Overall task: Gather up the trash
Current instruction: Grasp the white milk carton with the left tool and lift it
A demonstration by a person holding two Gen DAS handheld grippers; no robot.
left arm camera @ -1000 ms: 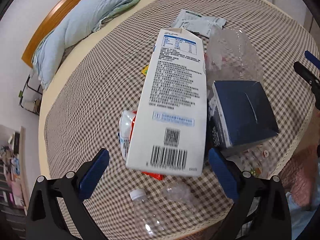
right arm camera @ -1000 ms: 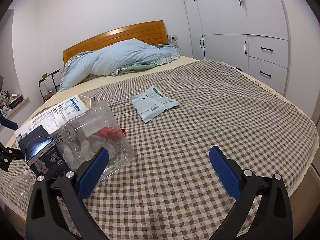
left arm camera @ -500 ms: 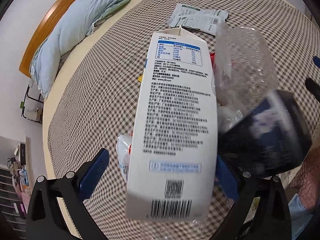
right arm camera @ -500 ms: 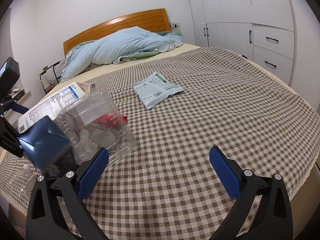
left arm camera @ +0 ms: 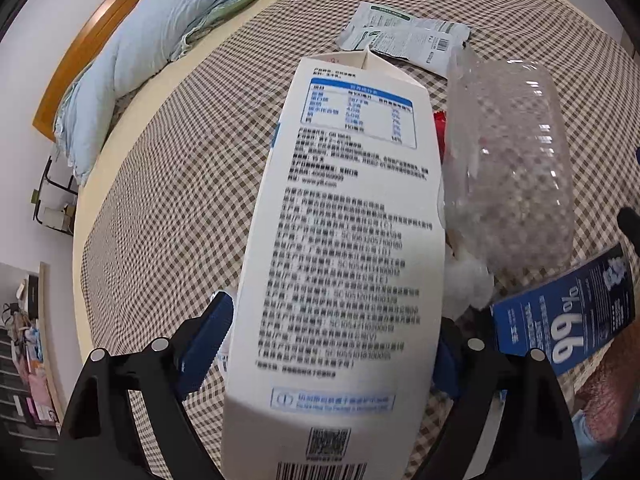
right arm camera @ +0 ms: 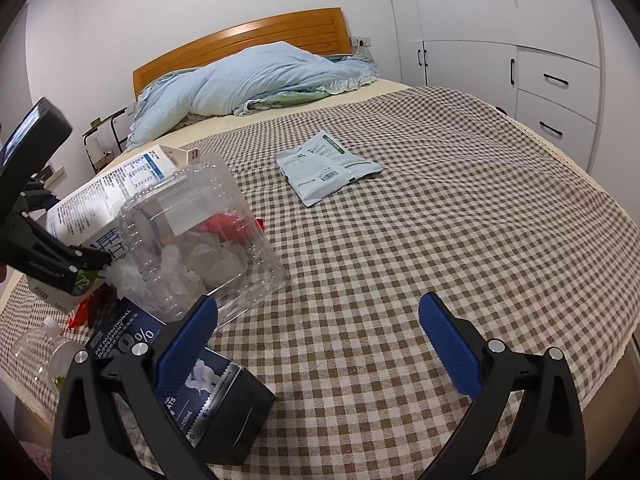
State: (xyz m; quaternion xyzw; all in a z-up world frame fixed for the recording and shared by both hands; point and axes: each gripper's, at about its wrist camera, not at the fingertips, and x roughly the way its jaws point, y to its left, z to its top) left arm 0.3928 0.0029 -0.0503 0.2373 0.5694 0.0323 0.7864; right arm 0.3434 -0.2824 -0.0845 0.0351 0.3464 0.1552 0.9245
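Note:
A white milk carton (left arm camera: 348, 220) lies tilted on the checked bed cover (left arm camera: 180, 200), its barcode end toward me. My left gripper (left arm camera: 328, 340) straddles that end with its jaws closing; the blue pads (left arm camera: 204, 340) stand at the carton's sides, and I see no firm press. The right wrist view shows the same carton (right arm camera: 100, 196) and the left gripper (right arm camera: 52, 256) at its lower end. My right gripper (right arm camera: 320, 320) hangs open over bare cover with nothing between its fingers. A dark blue box (right arm camera: 216, 400) lies just left of it.
A clear plastic clamshell (right arm camera: 200, 240) sits beside the carton, over a red wrapper (right arm camera: 224, 224). A pale pouch (right arm camera: 324, 164) lies mid-bed. A clear bottle (right arm camera: 44, 356) rests near the bed's front edge. A blue duvet (right arm camera: 256, 80) lies by the headboard, with white drawers (right arm camera: 556, 92) to the right.
My left gripper has come down and forward until the carton sits between its jaws, which have narrowed. The dark blue box has tipped and slid toward the bed's near edge.

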